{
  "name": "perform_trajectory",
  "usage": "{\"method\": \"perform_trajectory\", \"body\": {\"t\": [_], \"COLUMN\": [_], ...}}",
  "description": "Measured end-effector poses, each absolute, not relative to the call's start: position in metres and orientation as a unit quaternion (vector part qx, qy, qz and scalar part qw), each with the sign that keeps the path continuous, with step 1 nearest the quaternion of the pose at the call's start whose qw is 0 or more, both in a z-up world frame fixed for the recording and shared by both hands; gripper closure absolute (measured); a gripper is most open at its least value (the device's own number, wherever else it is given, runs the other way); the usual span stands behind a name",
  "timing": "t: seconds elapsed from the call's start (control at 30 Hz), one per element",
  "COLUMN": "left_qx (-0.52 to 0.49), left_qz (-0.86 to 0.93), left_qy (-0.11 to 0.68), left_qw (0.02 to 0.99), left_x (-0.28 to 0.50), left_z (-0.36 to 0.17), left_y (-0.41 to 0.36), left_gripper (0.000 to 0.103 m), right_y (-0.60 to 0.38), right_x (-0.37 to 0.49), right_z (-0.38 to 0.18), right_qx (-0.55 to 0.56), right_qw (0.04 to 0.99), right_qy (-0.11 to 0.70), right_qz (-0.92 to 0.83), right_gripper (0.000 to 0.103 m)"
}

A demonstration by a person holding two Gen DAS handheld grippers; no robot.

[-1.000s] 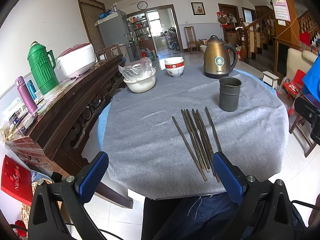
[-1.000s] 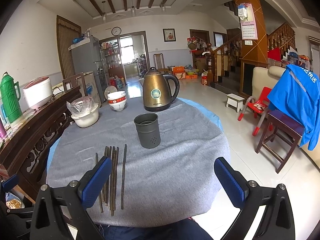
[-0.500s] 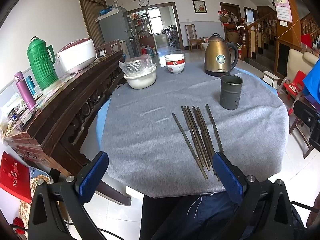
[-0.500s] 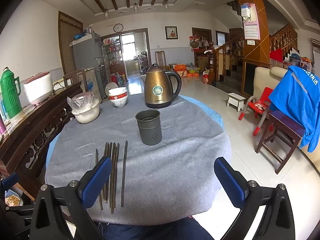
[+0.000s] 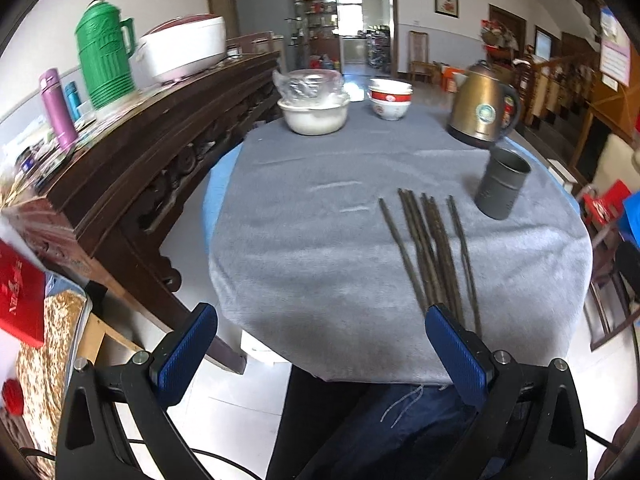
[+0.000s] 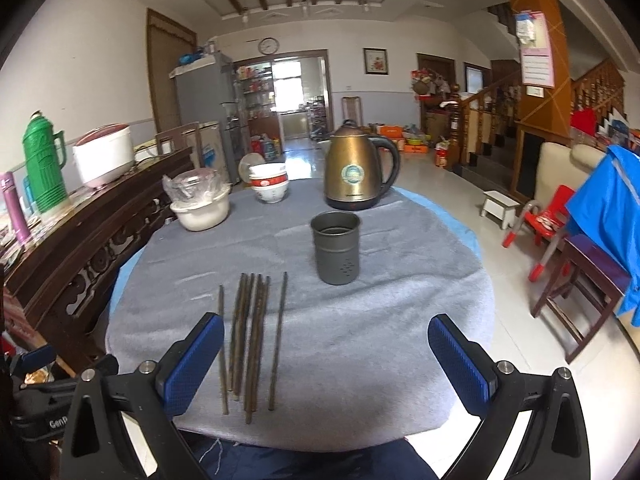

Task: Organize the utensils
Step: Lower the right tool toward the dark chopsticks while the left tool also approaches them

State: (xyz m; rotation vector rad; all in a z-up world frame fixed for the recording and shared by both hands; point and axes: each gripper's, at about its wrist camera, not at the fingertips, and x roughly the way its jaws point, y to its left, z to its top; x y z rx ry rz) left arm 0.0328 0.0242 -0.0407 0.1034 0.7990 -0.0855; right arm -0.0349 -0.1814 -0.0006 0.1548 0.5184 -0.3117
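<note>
Grey-clothed table (image 6: 360,360) bears chopsticks (image 6: 252,336), holder (image 6: 336,254).

Dark, thin chopsticks (image 6: 250,336) lie flat on a grey cloth, roughly parallel, most bunched together with one stray on each side. Just beyond their far tips and to the right, a dark grey perforated holder (image 6: 336,254) stands upright, apart from them.

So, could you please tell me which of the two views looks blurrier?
Left wrist view: motion-smeared, the dark wooden chopsticks and grey metal holder cup look soft. Right wrist view: sharper, holes in the cup distinct; both bend at the fisheye edges.
</note>
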Motion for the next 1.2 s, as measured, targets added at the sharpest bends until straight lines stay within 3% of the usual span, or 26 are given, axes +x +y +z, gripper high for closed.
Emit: {"method": "perform_trajectory", "body": {"t": [0.27, 0.43, 0.6, 0.7, 1.2], "left_qx": [0.034, 0.024, 0.019, 0.016, -0.002], "left_qz": [-0.041, -0.040, -0.055, -0.069, -0.123], "left_qy": [0.401, 0.417, 0.448, 0.470, 0.551], "left_qw": [0.914, 0.908, 0.892, 0.880, 0.825], "left_x": [0.050, 0.067, 0.096, 0.116, 0.228], "left_z": [-0.044, -0.052, -0.070, -0.082, -0.117], "left_y": [0.039, 0.046, 0.044, 0.039, 0.000], "left_gripper": [0.000, 0.008, 0.027, 0.033, 0.033], "right_y": [-0.184, -0.189, -0.198, -0.205, -0.225], "right_x": [0.010, 0.059, 0.105, 0.136, 0.242], "right_z": [-0.004, -0.020, -0.047, -0.068, -0.121], "right_qx": [0.094, 0.107, 0.117, 0.126, 0.134], "right_qw": [0.950, 0.933, 0.910, 0.893, 0.849], "right_qy": [0.281, 0.337, 0.396, 0.431, 0.509], "right_qz": [-0.102, -0.059, -0.034, -0.027, -0.043], "right_gripper": [0.003, 0.033, 0.053, 0.062, 0.063]}}
